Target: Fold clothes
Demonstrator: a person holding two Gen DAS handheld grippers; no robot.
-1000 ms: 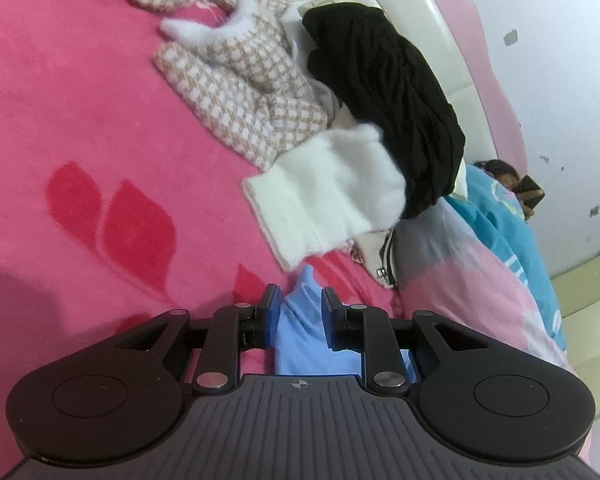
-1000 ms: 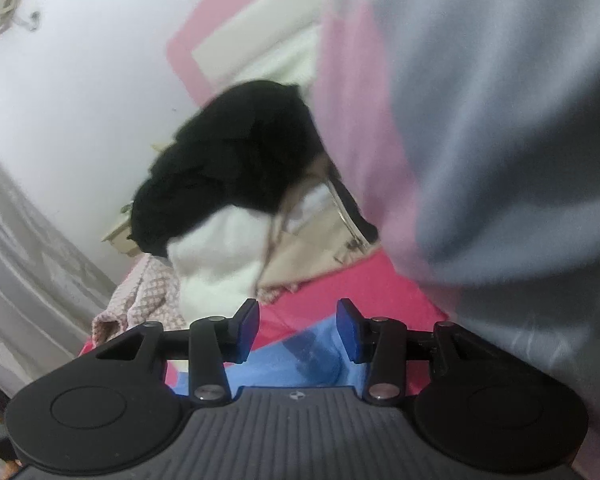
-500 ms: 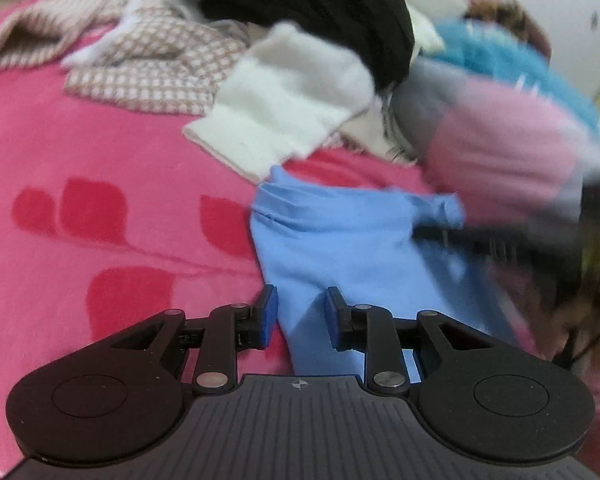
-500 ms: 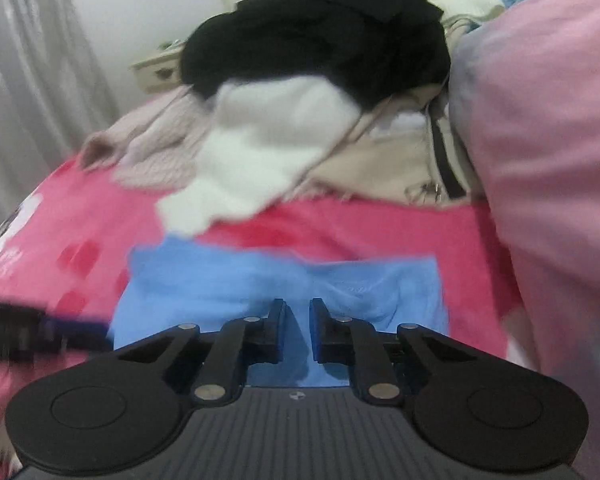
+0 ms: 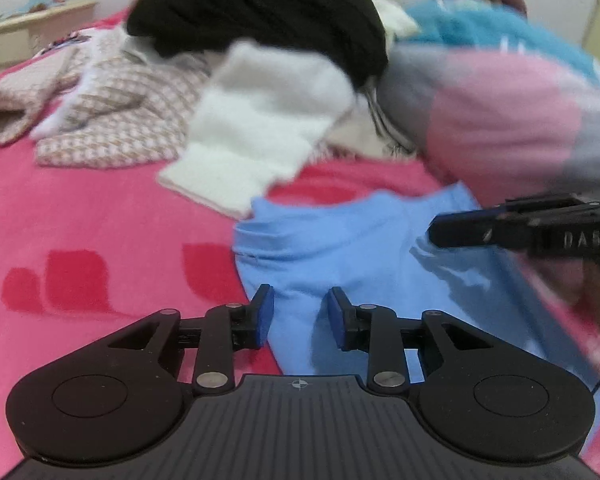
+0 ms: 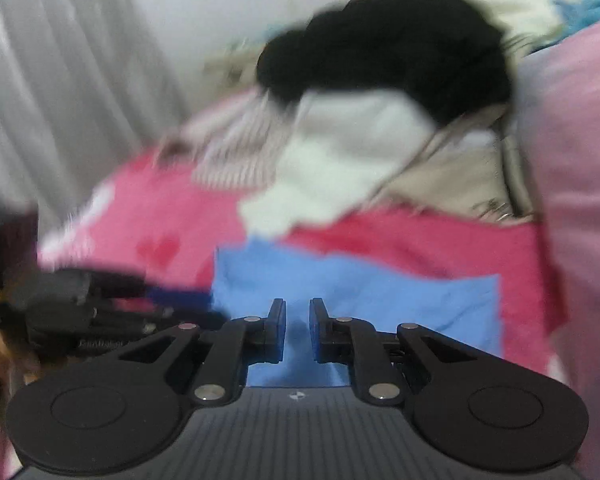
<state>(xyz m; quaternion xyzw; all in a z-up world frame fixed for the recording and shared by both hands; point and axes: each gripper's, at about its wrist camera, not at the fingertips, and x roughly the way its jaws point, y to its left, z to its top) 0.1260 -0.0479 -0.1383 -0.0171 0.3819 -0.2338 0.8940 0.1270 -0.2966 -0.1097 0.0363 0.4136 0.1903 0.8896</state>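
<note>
While the blue garment (image 5: 352,248) lies spread on the pink bed cover (image 5: 84,208) in the lower middle of both views, the left gripper (image 5: 298,314) hangs over its left edge with its jaws opening; cloth shows in the gap, but the pads do not press on it. In the right wrist view the right gripper (image 6: 297,330) sits at the lower centre above the same blue garment (image 6: 380,292), its jaws drawn close with a narrow gap; whether they pinch any cloth I cannot tell. Each gripper shows in the other's view: the right one enters from the right edge, the left one from the left edge, both blurred. Behind the blue garment, toward the upper middle, lies a pile of clothes: a white knit piece (image 5: 260,132), a black knit piece (image 5: 268,16) on top of it, and a checked beige piece (image 5: 128,124) to the left. A pink and grey quilt (image 5: 508,120) fills the upper right.
</note>
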